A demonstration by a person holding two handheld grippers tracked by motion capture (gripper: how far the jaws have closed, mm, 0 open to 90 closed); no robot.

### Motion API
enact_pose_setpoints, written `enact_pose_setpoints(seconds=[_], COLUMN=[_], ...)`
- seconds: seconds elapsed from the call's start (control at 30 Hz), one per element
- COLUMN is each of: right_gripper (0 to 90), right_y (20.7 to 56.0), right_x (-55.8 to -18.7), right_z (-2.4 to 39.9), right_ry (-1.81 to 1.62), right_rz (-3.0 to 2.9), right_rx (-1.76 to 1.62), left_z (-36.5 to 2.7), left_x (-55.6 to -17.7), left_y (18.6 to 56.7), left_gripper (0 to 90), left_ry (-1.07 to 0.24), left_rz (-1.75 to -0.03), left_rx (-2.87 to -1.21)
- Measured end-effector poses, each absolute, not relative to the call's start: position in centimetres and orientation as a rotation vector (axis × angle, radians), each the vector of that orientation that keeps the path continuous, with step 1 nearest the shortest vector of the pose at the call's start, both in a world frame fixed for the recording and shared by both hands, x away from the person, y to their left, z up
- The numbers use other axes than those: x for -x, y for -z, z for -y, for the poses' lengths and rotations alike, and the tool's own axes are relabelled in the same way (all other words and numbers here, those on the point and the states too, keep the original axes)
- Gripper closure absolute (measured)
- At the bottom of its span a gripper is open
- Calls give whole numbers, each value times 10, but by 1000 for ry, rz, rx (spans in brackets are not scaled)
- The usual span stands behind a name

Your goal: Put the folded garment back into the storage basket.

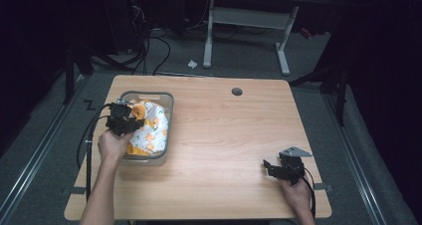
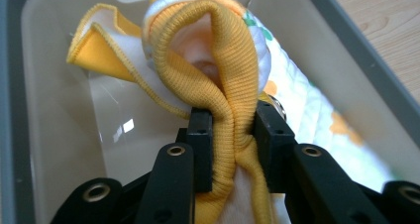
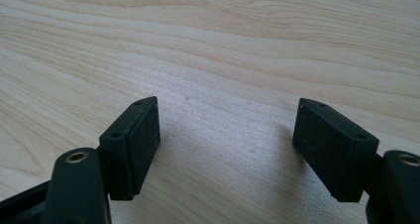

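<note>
The left tool (image 2: pixel 232 135) pinches only the ribbed yellow hem of the garment (image 2: pixel 213 60); the rest lies in the bin (image 1: pixel 169 105) ahead of it. I judge that thin hold could slip when lifted, or the cloth could drag the light bin along. The left hand (image 1: pixel 113 144) reaches over the bin's near rim. The right tool (image 3: pixel 228 144) rests spread and empty on the table (image 3: pixel 223 45).

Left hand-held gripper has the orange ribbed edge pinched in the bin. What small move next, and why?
Probably a short, straight lift. The left hand-held gripper is shut on the ribbed orange edge of the garment, whose bulk lies in the grey bin. Raising it would free the cloth from the walls. The right hand-held gripper sits open over the bare table, ready to help.
</note>
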State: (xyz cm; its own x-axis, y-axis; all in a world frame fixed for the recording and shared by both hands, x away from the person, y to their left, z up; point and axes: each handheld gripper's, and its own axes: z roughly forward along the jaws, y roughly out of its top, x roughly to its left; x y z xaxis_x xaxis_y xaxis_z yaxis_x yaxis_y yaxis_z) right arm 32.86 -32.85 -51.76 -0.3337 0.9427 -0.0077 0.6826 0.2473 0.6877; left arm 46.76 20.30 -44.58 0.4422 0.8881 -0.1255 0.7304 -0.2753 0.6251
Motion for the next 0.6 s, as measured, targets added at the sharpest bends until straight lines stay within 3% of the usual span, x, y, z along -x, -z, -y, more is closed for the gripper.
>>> enact_pose_setpoints(seconds=[0.13,0.37,0.5,0.6], right_gripper=[268,268,268,268], right_y=[518,518,518,518], right_x=[-329,-329,-329,-329], right_z=[329,329,328,328], right_ry=[-832,-832,-831,-831], right_rz=[-2104,-2104,-2104,-2104], right_rx=[-1483,-1483,-1482,-1482], left_z=[-203,-205,-207,-207], left_x=[-471,-471,-466,-462], left_y=[449,448,443,435], left_gripper=[708,446,361,350], left_ry=[-327,-399,-459,-483], left_rz=[-1396,-1508,-1513,-1491], left_rx=[-2082,-2074,-2053,-2018])
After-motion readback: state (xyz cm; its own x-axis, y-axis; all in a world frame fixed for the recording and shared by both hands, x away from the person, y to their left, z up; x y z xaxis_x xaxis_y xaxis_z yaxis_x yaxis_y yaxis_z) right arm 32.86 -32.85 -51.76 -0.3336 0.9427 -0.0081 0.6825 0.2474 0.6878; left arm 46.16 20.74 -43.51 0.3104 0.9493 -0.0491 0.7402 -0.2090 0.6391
